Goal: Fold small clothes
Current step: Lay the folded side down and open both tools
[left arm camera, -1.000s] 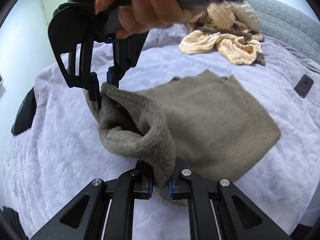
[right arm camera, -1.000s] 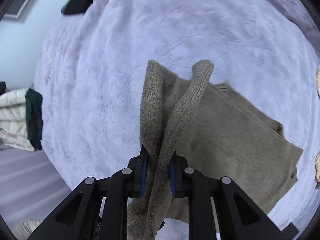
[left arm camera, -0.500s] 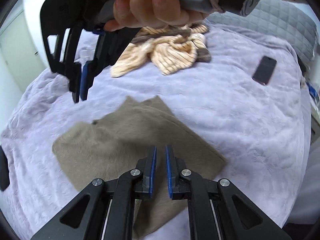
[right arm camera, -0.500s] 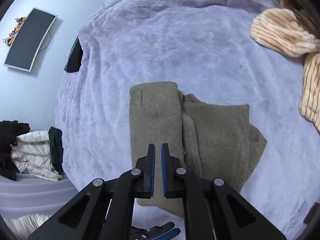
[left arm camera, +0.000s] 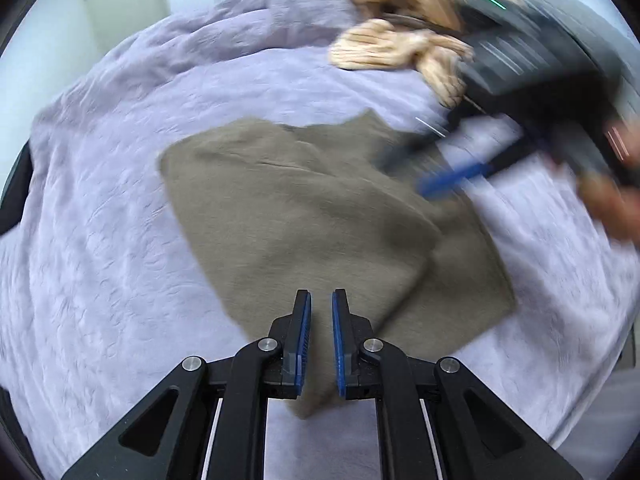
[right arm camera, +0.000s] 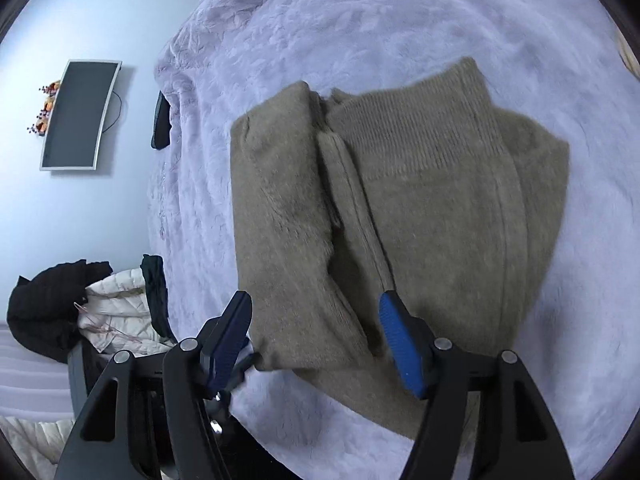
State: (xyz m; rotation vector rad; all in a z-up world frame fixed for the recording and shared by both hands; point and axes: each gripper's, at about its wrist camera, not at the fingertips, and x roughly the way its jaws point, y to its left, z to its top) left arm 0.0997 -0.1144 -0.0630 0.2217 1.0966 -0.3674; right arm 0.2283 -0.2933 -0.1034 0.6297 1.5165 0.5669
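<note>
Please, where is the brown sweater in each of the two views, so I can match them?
Left wrist view: the brown sweater lies in the centre, beyond the tool tips.
Right wrist view: the brown sweater fills the centre and right, its ribbed hem at the top.
Shared landmark: the lilac bedspread under it.

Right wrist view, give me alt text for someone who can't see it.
The right gripper, jaws wide open and holding nothing, sits low over a folded olive-brown knit garment that lies on a lavender bedspread. At the left, a wall-mounted screen and a heap of dark and cream clothes.
</note>
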